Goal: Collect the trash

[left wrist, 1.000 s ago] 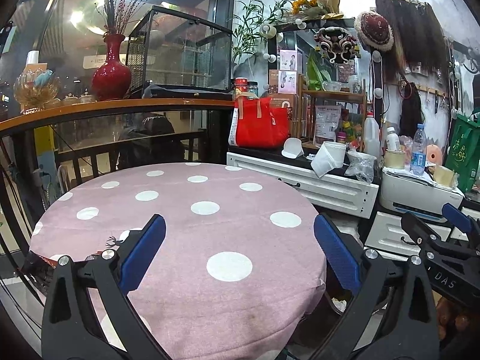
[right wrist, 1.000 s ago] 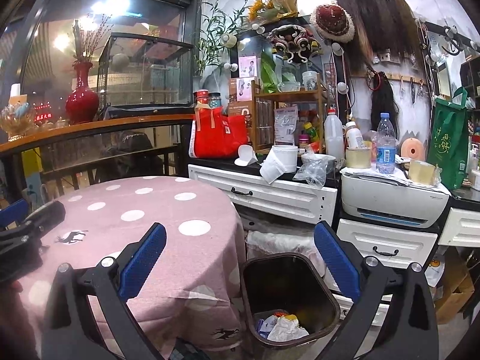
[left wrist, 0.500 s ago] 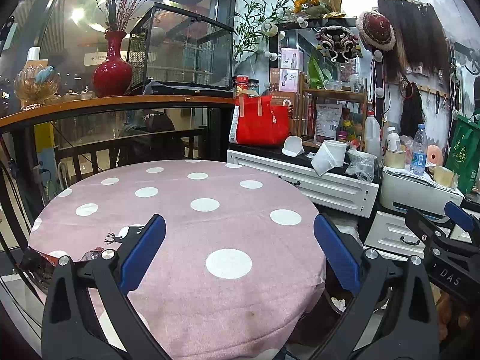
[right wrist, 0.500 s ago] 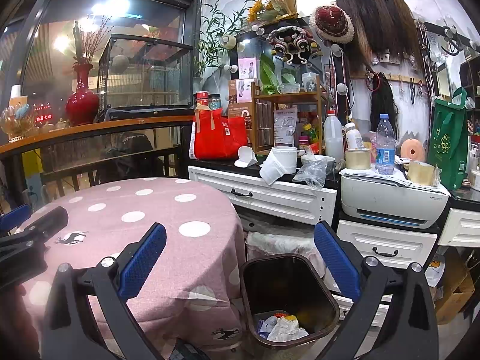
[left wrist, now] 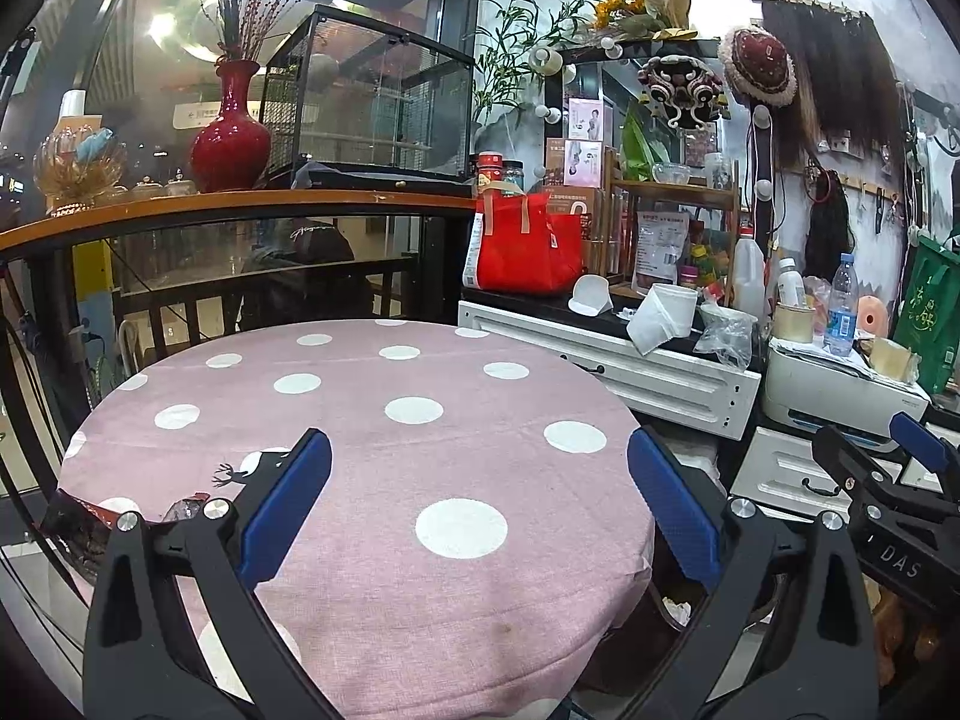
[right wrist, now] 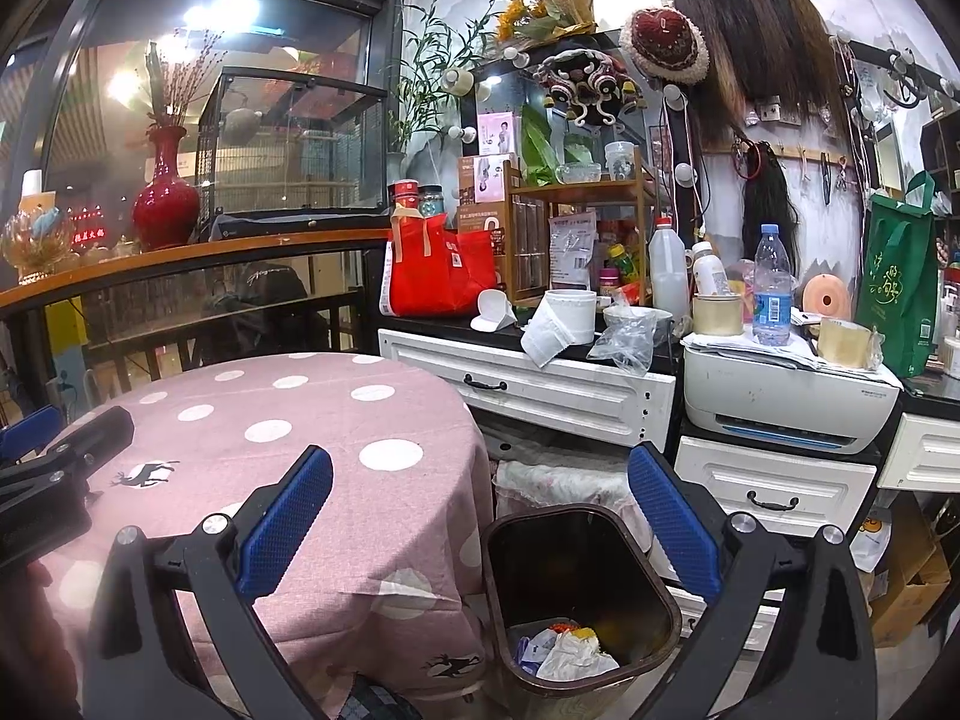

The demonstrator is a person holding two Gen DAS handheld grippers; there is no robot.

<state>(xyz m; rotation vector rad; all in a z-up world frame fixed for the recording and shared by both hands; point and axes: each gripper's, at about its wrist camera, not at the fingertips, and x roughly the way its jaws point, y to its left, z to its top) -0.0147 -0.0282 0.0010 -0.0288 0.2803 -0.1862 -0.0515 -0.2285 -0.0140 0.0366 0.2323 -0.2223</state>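
Wrapper [left wrist: 78,519] lies at the surface's [left wrist: 420,468] left edge, nearest the left tongs [left wrist: 474,501]. Both tongs gape wide, empty; right tongs [right wrist: 480,516] hover over the bin [right wrist: 576,594].

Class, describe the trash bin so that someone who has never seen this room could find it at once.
Find the round table with the pink, white-dotted cloth. On the floor by its right side, before the white drawers, stands the trash bin. It alone is dark and open-topped, with crumpled wrappers at the bottom.
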